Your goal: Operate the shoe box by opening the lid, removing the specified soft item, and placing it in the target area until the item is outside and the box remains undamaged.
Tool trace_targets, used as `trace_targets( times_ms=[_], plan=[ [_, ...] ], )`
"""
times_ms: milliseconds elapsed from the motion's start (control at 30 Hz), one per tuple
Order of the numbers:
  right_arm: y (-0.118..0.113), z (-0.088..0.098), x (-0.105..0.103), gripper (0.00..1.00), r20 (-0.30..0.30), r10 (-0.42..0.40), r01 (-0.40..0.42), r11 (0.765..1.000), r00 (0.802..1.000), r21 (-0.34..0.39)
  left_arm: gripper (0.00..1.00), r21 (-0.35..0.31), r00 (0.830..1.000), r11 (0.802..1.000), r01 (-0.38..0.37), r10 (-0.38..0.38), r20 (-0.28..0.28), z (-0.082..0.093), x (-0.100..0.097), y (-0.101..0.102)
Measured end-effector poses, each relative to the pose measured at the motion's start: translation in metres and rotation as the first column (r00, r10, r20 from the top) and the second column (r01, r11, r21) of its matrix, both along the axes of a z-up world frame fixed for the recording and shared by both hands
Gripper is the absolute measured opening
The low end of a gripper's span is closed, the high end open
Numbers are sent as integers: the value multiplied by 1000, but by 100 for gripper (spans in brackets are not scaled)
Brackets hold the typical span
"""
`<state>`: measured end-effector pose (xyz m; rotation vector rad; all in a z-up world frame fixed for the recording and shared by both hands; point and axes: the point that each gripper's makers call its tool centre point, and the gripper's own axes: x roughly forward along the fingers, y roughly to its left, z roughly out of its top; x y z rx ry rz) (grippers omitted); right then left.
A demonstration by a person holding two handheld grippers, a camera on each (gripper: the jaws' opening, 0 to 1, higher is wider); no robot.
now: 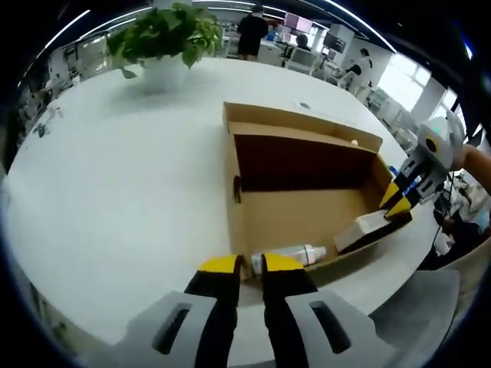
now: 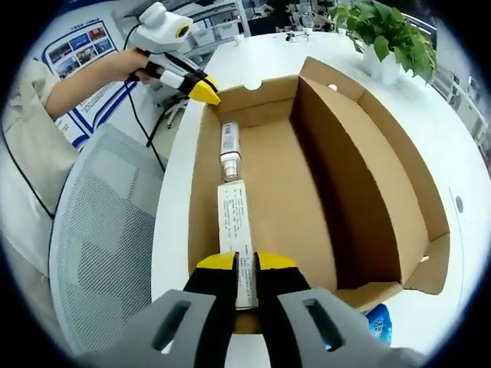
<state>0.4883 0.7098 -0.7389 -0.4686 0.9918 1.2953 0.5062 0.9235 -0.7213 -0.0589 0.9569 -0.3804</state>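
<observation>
Right gripper (image 2: pixel 245 264) pinches the white tube (image 2: pixel 235 230) inside the open shoe box (image 2: pixel 368 176); left gripper (image 1: pixel 242 266) pressed together at the box wall

label print on slim carton (image 2: pixel 235 230) too small to read, blue packet (image 2: pixel 377 322) half hidden (behind box corner)

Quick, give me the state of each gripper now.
Left gripper: jaws nearly shut at the shoe box wall, holding nothing visible.
Right gripper: shut on the white carton inside the box.
</observation>
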Motion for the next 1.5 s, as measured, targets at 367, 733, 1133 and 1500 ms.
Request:
trace_targets(
  times_ms=[367,733,1133,1500],
  plan=[
    [-4,-2,0,16,5,16,-16,1000,1000,-23,8,-4,1000,1000,-1,1,0,0,0,-1],
    [-4,1,-5,25,-9,47,-47,999,999,-25,8,-7,1000,1000,0,0,1,0,0,-1],
    [11,-10,-6,26,10,50,-50,998,999,-33,7,0,1000,1000,3,-3,-1,1,0,-1],
    [11,-14,-10,17,23,72,-71,996,997,-49,7,8,1000,1000,6,-6,-4,0,0,0]
  ],
)
